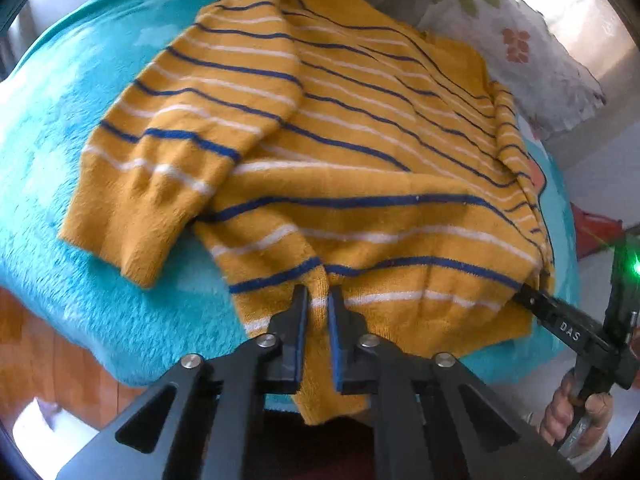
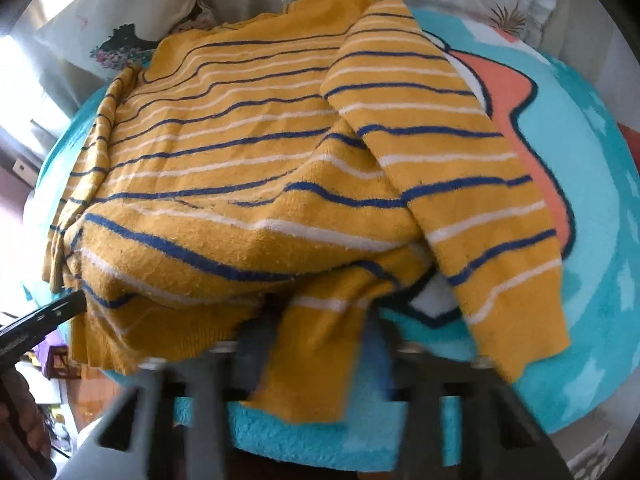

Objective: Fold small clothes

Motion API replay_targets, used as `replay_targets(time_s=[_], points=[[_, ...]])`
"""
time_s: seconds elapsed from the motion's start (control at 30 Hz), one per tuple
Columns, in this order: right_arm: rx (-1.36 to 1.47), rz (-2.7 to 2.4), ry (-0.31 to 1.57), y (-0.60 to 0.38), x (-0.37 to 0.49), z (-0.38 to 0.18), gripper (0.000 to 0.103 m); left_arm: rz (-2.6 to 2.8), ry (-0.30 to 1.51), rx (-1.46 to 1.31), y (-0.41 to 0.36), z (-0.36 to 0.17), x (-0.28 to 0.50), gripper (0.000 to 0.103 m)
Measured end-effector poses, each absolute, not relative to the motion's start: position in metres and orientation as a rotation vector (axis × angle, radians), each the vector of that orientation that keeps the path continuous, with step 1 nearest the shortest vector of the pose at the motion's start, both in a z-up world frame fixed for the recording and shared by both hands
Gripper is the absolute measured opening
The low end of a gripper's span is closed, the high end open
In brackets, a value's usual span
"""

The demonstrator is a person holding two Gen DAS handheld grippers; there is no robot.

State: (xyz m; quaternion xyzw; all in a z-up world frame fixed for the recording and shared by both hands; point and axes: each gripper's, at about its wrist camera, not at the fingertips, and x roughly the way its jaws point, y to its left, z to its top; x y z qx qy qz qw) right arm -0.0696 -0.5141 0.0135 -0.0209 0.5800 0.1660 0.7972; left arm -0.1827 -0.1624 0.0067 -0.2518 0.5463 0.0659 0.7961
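Both hand-held grippers pinch the sweater's [image 1: 360, 128] near hem: left [image 1: 318, 312] mid-hem, right [image 2: 320, 320] blurred; turquoise blanket [image 1: 60, 160] lies bare left.

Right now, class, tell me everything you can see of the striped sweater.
The sweater is mustard yellow with thin navy and white stripes, in fuzzy knit with ribbed cuffs and hem. It lies spread, slightly rumpled, on a turquoise blanket, one sleeve stretched beside the body. The left gripper pinches the near hem; the right gripper, blurred, also has hem cloth between its fingers.
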Motion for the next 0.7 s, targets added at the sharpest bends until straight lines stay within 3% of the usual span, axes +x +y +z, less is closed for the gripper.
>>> replay_targets(time_s=[0.1,0.3,0.47,0.5,0.53,0.6,0.7], points=[[0.040,0.426,1.300,-0.525,-0.068,0.014,0.012,0.162,1.197,-0.563,-0.154,0.018,-0.199,0.007],[0.174,0.524,1.434,-0.562,-0.113,0.011,0.011,0.249,1.291,-0.540,-0.144,0.021,-0.245,0.003],[0.269,0.487,1.384,-0.592,-0.114,0.023,0.013,0.282,1.252,-0.577,-0.135,0.021,-0.256,0.004],[0.275,0.467,1.358,-0.599,-0.113,0.028,0.017,0.292,1.229,-0.553,-0.135,0.028,-0.256,0.007],[0.273,0.416,1.316,-0.610,-0.109,0.037,0.031,0.302,1.203,-0.520,-0.137,0.037,-0.253,0.010],[0.270,0.323,1.276,-0.623,-0.097,0.042,0.054,0.307,1.171,-0.487,-0.135,0.047,-0.248,0.031],[0.278,0.117,1.268,-0.652,-0.082,0.032,0.059,0.295,1.113,-0.478,-0.134,0.058,-0.244,0.039]])
